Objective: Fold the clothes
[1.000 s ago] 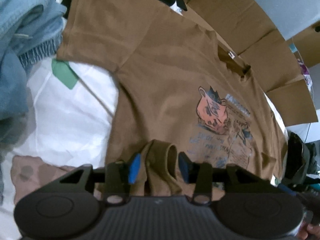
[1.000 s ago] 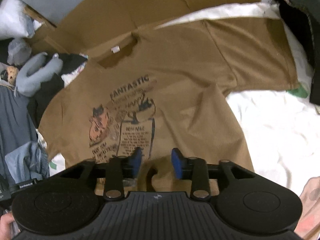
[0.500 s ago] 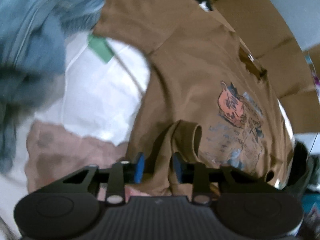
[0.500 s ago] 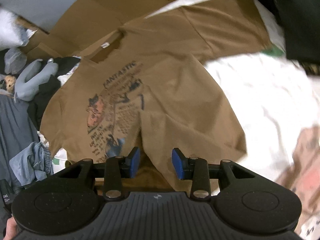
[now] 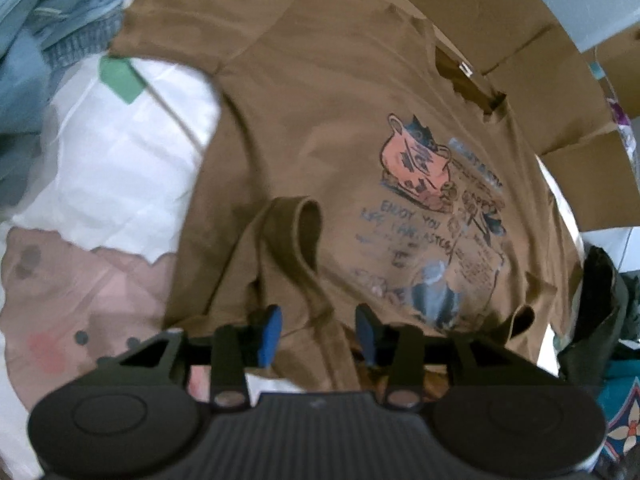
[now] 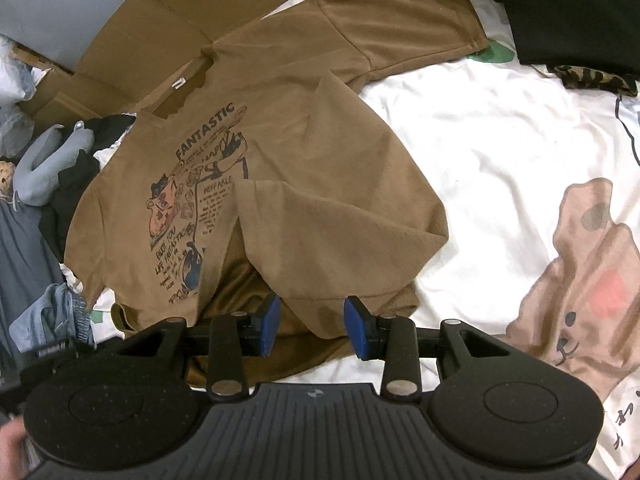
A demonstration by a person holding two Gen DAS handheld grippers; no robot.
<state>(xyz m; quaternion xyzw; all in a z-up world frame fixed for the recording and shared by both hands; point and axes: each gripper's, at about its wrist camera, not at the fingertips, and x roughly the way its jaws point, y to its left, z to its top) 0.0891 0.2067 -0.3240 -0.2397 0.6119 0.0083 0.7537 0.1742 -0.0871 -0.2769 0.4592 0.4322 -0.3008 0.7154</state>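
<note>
Just ahead of the left gripper (image 5: 318, 330), the hem of the brown cotton T-shirt with a printed cartoon and blue lettering (image 5: 320, 128) rises in a loose fold that passes between the two blue pads. The jaws are opening, and the pads stand clear of the cloth on both sides, so the fold is released rather than pinched. To the left of that fold the white bedsheet with a pink cartoon bear print (image 5: 120, 168) lies bare, giving open room on that side; a small green printed patch (image 5: 120, 78) shows on it below the shirt's sleeve.

In the right wrist view, the right gripper (image 6: 312, 326) hangs over the opposite lower corner of the T-shirt (image 6: 320, 152), where the hem is turned up over the chest print. Its blue pads are parted with the turned cloth lying between them; I cannot tell whether either pad touches it. To the right, the bedsheet (image 6: 500, 152) stretches wide and bare.

Farther off, the shirt's collar points toward flattened brown cardboard panels (image 5: 532, 48) along the far edge. A heap of pale blue denim clothes (image 5: 48, 20) crowds the left sleeve, and a black garment (image 6: 568, 12) borders the right one.
</note>
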